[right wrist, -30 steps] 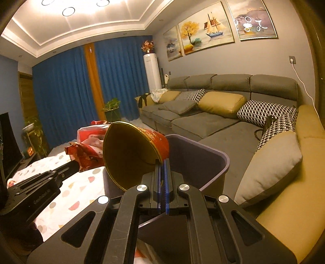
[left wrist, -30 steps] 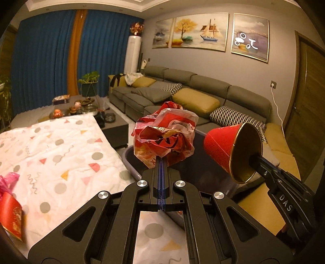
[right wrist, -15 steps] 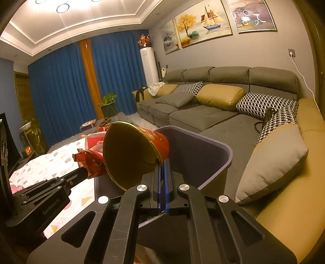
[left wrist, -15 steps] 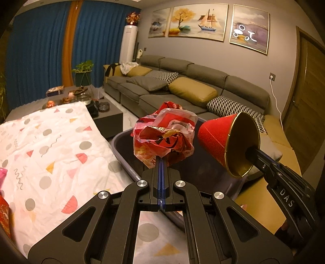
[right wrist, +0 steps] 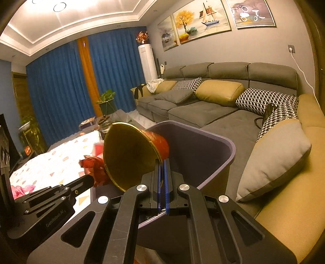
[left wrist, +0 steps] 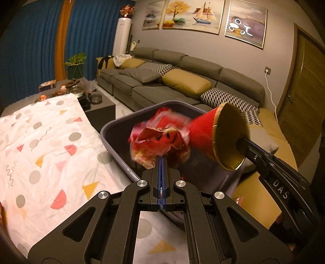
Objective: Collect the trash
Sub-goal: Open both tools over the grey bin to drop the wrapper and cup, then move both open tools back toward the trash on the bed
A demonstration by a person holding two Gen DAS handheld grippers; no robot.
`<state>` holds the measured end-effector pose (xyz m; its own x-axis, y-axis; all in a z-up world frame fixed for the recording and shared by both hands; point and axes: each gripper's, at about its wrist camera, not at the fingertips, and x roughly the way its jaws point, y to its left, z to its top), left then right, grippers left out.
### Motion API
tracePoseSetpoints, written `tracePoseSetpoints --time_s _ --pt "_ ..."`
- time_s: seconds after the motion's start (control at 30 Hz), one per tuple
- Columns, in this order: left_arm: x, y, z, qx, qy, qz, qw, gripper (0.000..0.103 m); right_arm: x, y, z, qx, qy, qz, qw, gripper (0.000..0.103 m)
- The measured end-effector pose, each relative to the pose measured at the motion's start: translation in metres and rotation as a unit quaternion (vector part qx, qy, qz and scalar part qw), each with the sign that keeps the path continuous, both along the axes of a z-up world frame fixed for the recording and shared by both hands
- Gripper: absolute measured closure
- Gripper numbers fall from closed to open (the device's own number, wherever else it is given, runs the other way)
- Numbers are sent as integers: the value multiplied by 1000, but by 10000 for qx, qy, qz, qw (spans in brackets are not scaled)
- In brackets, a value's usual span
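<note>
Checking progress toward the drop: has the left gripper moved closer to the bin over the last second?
Yes. The left gripper with its crumpled red wrapper has advanced over the grey bin; the rim, earlier mostly hidden behind the wrapper, now surrounds it.

Red crumpled wrapper [left wrist: 160,140]; red-gold cup [left wrist: 219,138]; purple-grey bin [right wrist: 213,146]; blue curtains [right wrist: 61,89]

Grey sectional sofa [right wrist: 213,105] under three paintings [left wrist: 195,17], blue curtains [right wrist: 61,85], patterned tablecloth [left wrist: 40,146].
</note>
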<state>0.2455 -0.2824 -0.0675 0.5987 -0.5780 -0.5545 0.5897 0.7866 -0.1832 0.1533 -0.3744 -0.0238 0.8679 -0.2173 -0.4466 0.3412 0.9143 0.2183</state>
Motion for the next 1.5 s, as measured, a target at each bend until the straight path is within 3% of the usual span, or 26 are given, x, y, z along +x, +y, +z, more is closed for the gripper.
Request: tracePoseSetpoints --time_s 0.1,0.17,0.27,0.33,0.43,0.53,0.6,0.73,0.93,1.5 --pt "-1 1 -2 2 -26 -95 10000 102 0 -1 0 23 -3 3 10000 97" --pt "-1 4 -4 70 -18 -21 10000 95 0 -3 -1 56 14 -17 10000 96" --pt "-3 16 -3 116 -63 191 9997 73 -2 -4 -1 74 -14 -26 10000 92" --pt "-5 25 -1 122 -141 365 9992 52 -4 -4 0 59 -35 -47 10000 78" --pt "-17 45 6 152 -358 730 9966 31 -9 0 3 23 -101 -38 9999 68" --pt "-29 63 14 219 -539 1013 9932 22 -22 12 8 -92 -235 -31 9997 46" --pt "-40 78 20 278 -637 1240 9898 16 -30 19 11 -160 -284 -6 9995 39" --pt "-60 110 29 386 -796 1745 9807 11 -47 36 17 -185 -404 72 9990 26" --pt "-91 160 35 384 -869 2474 9642 7 -66 64 28 -270 -520 249 9980 17" --pt "-158 318 31 592 -894 4006 9099 6 -72 201 26 -575 -374 1667 9836 17"
